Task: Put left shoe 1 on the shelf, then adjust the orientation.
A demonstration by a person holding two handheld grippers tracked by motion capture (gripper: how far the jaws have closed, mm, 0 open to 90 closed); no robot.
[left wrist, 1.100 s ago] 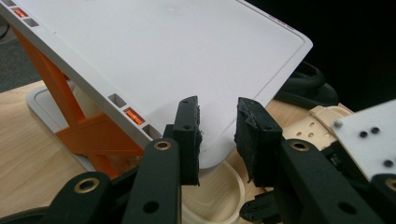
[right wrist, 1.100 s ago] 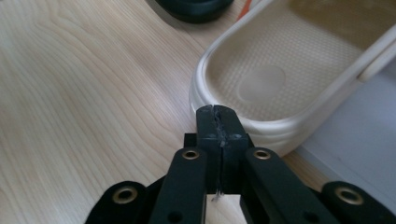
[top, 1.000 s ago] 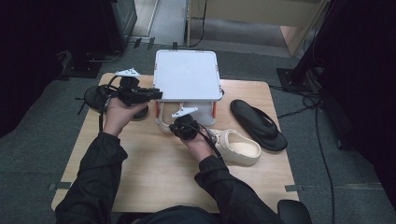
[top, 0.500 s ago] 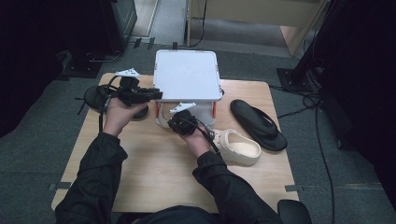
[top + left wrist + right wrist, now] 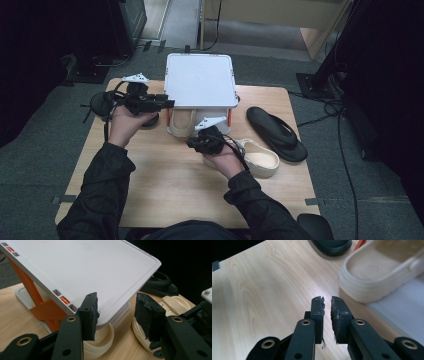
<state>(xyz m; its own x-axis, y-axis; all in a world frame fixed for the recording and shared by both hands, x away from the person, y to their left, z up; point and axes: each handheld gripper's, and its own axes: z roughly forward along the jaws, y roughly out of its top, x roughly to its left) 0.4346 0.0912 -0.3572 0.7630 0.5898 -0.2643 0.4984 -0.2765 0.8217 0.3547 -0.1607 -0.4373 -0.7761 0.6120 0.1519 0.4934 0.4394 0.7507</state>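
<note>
A white two-shelf rack [image 5: 200, 80] with orange struts stands at the table's back middle. One cream slipper [image 5: 182, 120] lies on its lower shelf, also seen as the slipper [image 5: 374, 272] ahead of my right gripper. A second cream slipper [image 5: 260, 159] lies on the table beside the right hand. My left gripper [image 5: 170, 103] is at the rack's left front corner. Its jaws [image 5: 117, 298] have just been opening and stand wide, with the top shelf's corner [image 5: 140, 267] beyond them and untouched. My right gripper [image 5: 191, 143] hovers over the table before the rack. Its jaws [image 5: 327, 299] have just been opening to a narrow, empty gap.
A black flip-flop [image 5: 277, 132] lies at the right of the wooden table [image 5: 170, 185]. Another black sandal [image 5: 100, 102] sits at the left, partly under the left hand. Cables trail over the grey floor to the right of the table.
The right hand has drawn back a little from the rack toward the person. The left hand has stayed by the rack's corner.
</note>
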